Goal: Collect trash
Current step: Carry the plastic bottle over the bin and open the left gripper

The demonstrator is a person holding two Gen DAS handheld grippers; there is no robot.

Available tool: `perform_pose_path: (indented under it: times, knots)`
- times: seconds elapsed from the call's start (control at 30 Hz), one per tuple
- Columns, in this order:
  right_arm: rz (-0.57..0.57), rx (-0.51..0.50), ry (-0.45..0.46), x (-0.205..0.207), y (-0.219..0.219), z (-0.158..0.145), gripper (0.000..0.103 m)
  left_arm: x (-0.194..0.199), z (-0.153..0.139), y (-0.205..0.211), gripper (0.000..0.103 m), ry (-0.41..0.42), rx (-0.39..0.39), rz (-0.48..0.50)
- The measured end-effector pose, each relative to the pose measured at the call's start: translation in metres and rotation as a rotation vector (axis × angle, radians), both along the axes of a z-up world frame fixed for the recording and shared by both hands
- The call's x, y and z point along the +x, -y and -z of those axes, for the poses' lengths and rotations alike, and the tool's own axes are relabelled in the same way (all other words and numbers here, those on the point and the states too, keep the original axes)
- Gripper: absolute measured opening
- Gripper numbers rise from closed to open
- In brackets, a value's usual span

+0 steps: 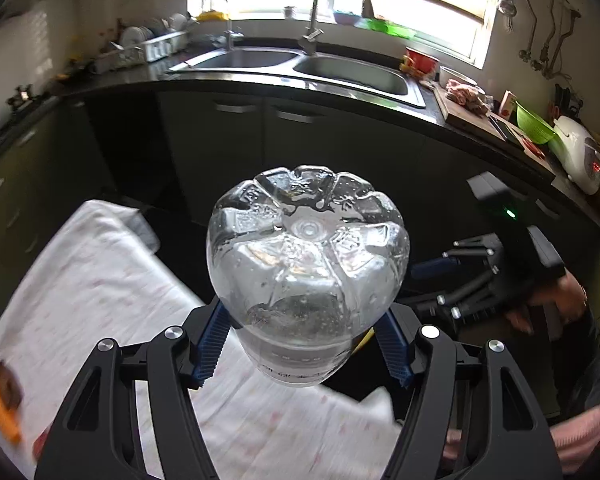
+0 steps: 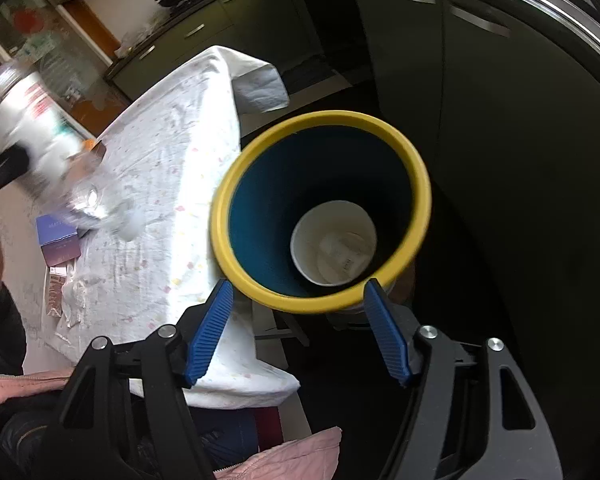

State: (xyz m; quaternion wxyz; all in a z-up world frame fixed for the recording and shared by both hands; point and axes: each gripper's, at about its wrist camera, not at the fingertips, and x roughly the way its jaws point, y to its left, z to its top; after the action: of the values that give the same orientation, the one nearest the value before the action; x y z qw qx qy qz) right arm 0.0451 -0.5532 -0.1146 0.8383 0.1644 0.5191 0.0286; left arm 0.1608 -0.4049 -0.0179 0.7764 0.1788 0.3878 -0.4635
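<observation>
Trash comes first: a clear plastic bottle (image 1: 308, 272) fills the middle of my left wrist view, base toward the lens, with the left gripper (image 1: 305, 344) closed on its body, one blue pad at 9 o'clock and one at 3 o'clock, jaws roughly halfway apart and pressed against the plastic. It hangs in the air over the edge of the white cloth (image 1: 112, 300) that covers the tabletop.

In my right wrist view the right gripper (image 2: 300, 328) grips a bin (image 2: 320, 212) with a yellow rim and blue inside. Its pads sit at the rim's 7 and 5 o'clock, jaws again about mid-spread, and I judge they clamp the bin's outer wall below the rim, though that contact is hidden. A white paper cup (image 2: 334, 244) already lies at the bottom.

Further off, at 9 o'clock in that view, a purple box (image 2: 58, 244) and some crumpled wrappers (image 2: 66, 300) lie on the cloth, not yet collected. Beyond everything, at 12 o'clock in the left view, runs the sink (image 1: 300, 68).

My worries are these. The bottle is round, smooth and held near one end, so a quick swing could twist it out of the pads. The bin mouth is narrow and tilted; if I release off-centre the bottle could strike the rim and bounce to the floor. The bin could also slip in my grip.
</observation>
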Motion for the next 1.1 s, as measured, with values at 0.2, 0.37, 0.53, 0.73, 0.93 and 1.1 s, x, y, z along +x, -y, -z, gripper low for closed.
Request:
perform_pose_path:
  times: [0.2, 0.37, 0.53, 0.73, 0.93, 1.1]
  knots:
    - [0.034, 0.02, -0.006, -0.008, 0.015, 0.006, 0.067, 0.023, 0.053, 0.068, 0.066, -0.072, 0.065, 0.003]
    - [0.035, 0.022, -0.005, -0.006, 0.015, 0.006, 0.068, 0.034, 0.083, 0.086, 0.074, -0.107, 0.108, -0.041]
    - [0.013, 0.017, -0.007, -0.002, 0.006, 0.006, 0.068, 0.021, 0.053, 0.051, 0.082, -0.069, 0.042, -0.071]
    - [-0.017, 0.015, -0.014, 0.005, -0.009, 0.008, 0.069, -0.01, 0.007, -0.027, 0.088, 0.015, -0.038, -0.131]
    - [-0.094, -0.01, -0.025, 0.023, -0.041, 0.005, 0.069, -0.036, -0.011, -0.126, 0.09, 0.053, -0.068, -0.276]
    - [-0.206, -0.049, -0.033, 0.049, -0.086, -0.003, 0.069, -0.052, -0.007, -0.222, 0.092, 0.095, -0.034, -0.463]
